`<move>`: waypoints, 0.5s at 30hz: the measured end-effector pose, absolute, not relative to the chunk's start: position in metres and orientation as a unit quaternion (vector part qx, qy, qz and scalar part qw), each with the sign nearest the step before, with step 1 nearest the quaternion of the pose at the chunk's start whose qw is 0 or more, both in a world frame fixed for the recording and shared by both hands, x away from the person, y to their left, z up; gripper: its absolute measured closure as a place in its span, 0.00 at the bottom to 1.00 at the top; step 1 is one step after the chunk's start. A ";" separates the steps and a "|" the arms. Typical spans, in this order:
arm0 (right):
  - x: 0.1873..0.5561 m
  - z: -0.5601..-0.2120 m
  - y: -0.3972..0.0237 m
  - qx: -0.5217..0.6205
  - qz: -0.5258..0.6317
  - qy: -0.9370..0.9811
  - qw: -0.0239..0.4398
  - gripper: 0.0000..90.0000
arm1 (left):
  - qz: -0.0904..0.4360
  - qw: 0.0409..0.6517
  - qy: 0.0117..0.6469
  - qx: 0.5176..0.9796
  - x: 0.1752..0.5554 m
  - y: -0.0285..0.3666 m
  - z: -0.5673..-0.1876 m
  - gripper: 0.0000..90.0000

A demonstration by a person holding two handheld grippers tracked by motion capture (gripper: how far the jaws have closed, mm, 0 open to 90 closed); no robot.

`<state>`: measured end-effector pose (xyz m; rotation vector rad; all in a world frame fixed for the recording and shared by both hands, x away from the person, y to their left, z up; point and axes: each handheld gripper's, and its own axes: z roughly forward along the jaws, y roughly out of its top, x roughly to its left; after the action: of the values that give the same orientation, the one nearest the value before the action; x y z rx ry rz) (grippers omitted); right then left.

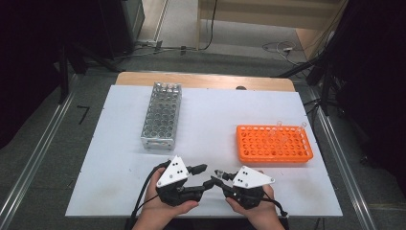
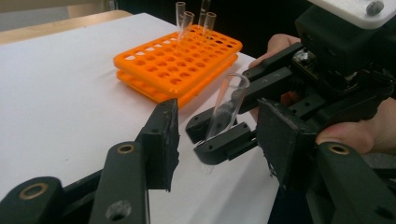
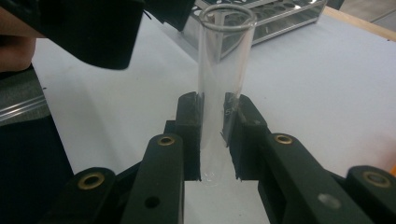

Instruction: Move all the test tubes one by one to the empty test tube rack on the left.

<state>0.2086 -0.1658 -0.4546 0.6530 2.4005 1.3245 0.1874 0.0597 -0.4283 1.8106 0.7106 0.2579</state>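
My right gripper point(image 3: 213, 112) is shut on a clear glass test tube point(image 3: 224, 56), gripping its lower part, with the open mouth pointing away from the jaws. From above, the tube point(image 1: 219, 172) lies between the two hands near the table's front edge. The left gripper point(image 1: 203, 176) is close by on its left, facing it. In the left gripper view, the left gripper point(image 2: 219, 116) stands open; the tube point(image 2: 231, 100) and the right gripper point(image 2: 205, 140) holding it lie just ahead between the jaws, and the pads do not touch the glass.
An orange tube rack point(image 1: 274, 143) sits at the right of the white tabletop point(image 1: 119, 158), with a few clear tubes point(image 2: 187, 23) standing along its far side. A metal rack point(image 1: 162, 115) stands at the centre left, farther back. Bare floor and cables lie beyond the table.
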 end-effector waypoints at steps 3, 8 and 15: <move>0.207 -0.455 -0.163 0.221 0.462 0.843 0.164 0.82 | 0.104 0.554 0.299 0.770 0.187 0.056 -0.429 0.57; 0.203 -0.455 -0.159 0.210 0.460 0.848 0.159 0.82 | 0.102 0.550 0.301 0.772 0.187 0.050 -0.430 0.63; 0.199 -0.455 -0.154 0.194 0.460 0.853 0.150 0.82 | 0.106 0.544 0.298 0.778 0.185 0.045 -0.432 0.76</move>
<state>0.1986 -0.1536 -0.4545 0.5575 2.4521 1.3218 0.1854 0.0450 -0.4318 1.8457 0.7064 0.2526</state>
